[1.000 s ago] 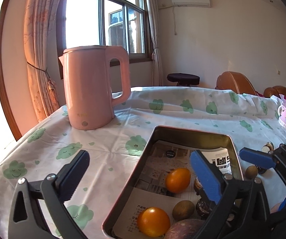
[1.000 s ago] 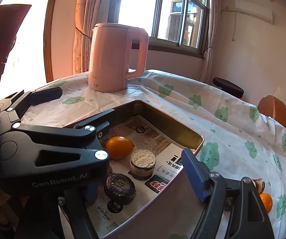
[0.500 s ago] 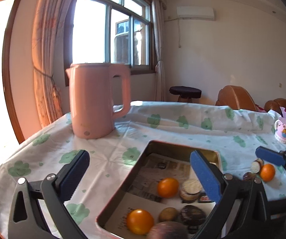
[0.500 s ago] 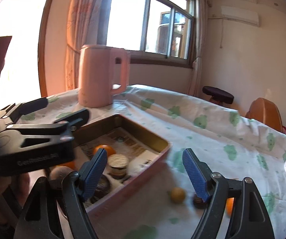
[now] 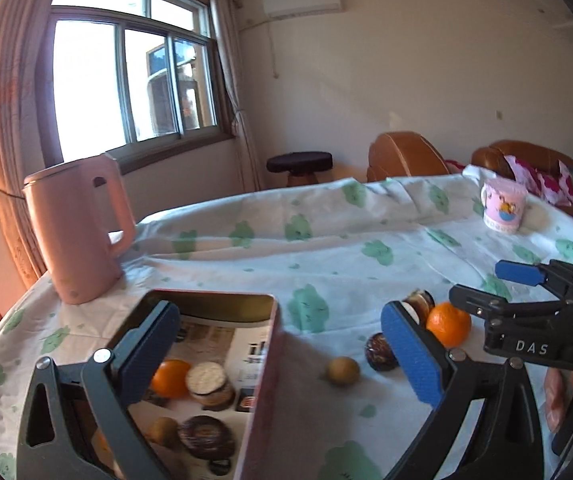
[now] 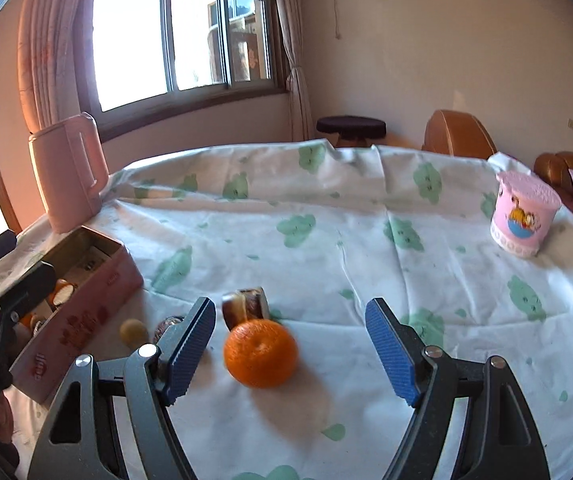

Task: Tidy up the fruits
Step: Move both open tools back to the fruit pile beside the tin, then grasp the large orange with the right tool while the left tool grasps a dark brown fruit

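Observation:
A pink metal tray lined with newspaper holds an orange, a cut round fruit, a dark round fruit and a small brown fruit. The tray also shows in the right wrist view. On the cloth to its right lie an orange, a cut dark fruit, a small yellow-brown fruit and a dark round fruit. My left gripper is open over the tray's right edge. My right gripper is open, with the orange between its jaws, untouched.
A pink kettle stands at the table's far left behind the tray. A pink cartoon mug stands at the far right. The table has a white cloth with green prints. Chairs and a stool stand beyond it.
Both grippers have swung right, away from the tray's inside. My right gripper now frames the loose orange on the cloth. My left gripper has moved to the tray's right edge.

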Available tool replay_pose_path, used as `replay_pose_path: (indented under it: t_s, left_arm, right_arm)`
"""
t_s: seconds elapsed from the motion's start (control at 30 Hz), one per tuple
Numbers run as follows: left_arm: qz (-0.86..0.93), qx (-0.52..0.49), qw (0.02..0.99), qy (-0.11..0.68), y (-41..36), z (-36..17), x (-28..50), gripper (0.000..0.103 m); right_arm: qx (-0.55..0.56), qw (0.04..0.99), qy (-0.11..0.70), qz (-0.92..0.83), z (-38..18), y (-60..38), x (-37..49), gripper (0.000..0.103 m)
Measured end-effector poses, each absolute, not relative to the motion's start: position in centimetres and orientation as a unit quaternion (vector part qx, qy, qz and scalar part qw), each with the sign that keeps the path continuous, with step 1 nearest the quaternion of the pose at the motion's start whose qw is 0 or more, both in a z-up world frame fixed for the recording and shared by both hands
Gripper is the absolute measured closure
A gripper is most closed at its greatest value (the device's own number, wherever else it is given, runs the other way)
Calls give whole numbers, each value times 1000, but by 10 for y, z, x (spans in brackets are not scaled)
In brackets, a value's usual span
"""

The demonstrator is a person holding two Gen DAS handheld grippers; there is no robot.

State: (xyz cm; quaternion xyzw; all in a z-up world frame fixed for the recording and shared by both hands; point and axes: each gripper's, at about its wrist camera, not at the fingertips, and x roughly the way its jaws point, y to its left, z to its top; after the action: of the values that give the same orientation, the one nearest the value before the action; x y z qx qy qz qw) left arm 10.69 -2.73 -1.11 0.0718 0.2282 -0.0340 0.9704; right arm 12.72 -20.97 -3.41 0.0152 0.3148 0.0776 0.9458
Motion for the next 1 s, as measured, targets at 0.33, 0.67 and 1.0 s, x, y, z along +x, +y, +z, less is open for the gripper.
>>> replay_pose_path:
  t_s: [0.33,0.67,1.0]
  left_arm:
    - [-51,94,958,268,-56,-33,122,5]
    - [-56,66,958,275,-43,-32,125,8]
    - [-116,113,926,341,-88,-53,151,41]
  right_arm:
    - [24,924,367,103,-53,-216,137,28]
    - [9,904,408,127,-64,-204,146,54]
    - [66,920,382,57,-55,-237,141,54]
